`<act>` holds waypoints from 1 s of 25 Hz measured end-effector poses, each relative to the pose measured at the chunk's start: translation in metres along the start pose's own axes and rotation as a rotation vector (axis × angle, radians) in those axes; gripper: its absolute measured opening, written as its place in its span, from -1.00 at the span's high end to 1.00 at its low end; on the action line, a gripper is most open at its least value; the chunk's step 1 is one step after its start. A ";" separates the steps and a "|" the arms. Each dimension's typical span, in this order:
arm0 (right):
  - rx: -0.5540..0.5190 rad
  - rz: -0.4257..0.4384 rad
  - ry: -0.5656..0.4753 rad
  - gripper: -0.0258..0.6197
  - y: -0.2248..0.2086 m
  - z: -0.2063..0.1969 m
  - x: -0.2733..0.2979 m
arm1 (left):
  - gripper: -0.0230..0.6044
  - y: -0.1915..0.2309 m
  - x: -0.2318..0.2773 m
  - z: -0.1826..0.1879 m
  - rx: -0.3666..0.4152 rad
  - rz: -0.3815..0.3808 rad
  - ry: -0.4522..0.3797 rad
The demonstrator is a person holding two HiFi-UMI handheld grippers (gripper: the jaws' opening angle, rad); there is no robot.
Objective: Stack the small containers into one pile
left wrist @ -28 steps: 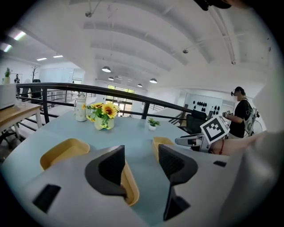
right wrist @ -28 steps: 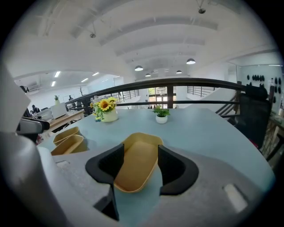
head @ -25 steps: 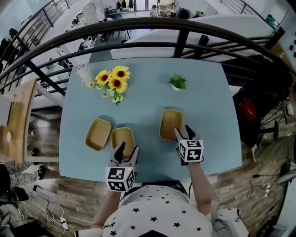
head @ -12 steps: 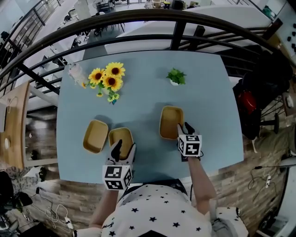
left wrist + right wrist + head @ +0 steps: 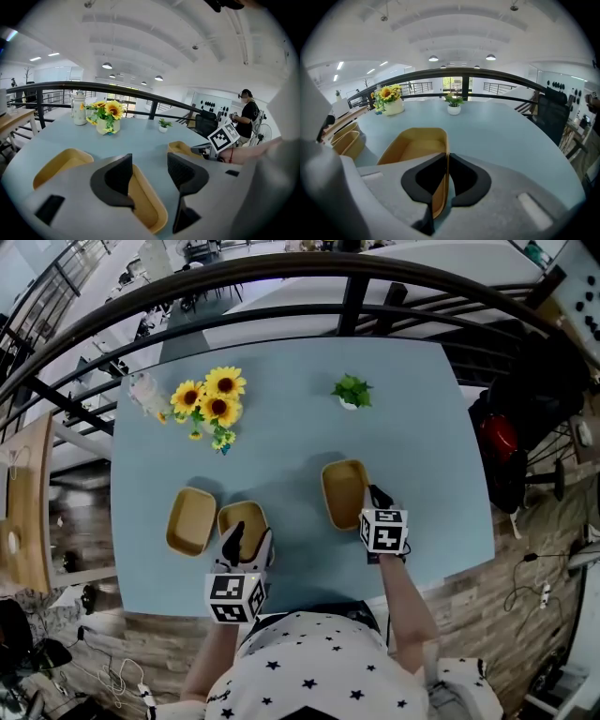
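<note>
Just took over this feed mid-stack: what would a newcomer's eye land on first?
First, the right hand-held gripper, its jaws closing on the side wall of the right yellow container, centre-right on the blue table. Then the left hand-held gripper, open astride a wall of the middle container, beside the left container near the front edge. The sunflowers stand out at back left.

1. Containers (image 5: 344, 491): smooth, matt, plastic-like walls.
2. Table (image 5: 281, 442): smooth, matt top.
3. Railing (image 5: 70, 85): dark metal, slight sheen.
4. Left gripper (image 5: 149, 161) pads (image 5: 180, 170): black, ribbed, matt.
5. Shirt (image 5: 319, 671), lower frame: printed cloth, matt.
</note>
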State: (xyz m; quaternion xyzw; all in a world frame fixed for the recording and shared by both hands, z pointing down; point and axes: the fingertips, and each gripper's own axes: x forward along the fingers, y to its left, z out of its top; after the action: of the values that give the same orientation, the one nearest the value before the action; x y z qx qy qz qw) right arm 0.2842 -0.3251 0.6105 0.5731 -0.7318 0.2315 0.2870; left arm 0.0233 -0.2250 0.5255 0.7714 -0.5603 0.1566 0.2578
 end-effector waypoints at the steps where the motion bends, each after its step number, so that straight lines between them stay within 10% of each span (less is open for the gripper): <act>1: 0.002 -0.001 0.002 0.83 0.000 -0.001 -0.001 | 0.20 0.000 0.001 0.001 0.002 -0.003 -0.001; 25: 0.006 -0.001 -0.089 0.86 0.037 0.019 -0.044 | 0.20 0.020 -0.022 -0.002 0.012 0.004 -0.019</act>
State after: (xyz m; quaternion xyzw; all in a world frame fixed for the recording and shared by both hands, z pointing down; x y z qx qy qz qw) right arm 0.2532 -0.2979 0.5666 0.5840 -0.7430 0.2076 0.2526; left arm -0.0023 -0.2113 0.5203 0.7733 -0.5633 0.1530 0.2475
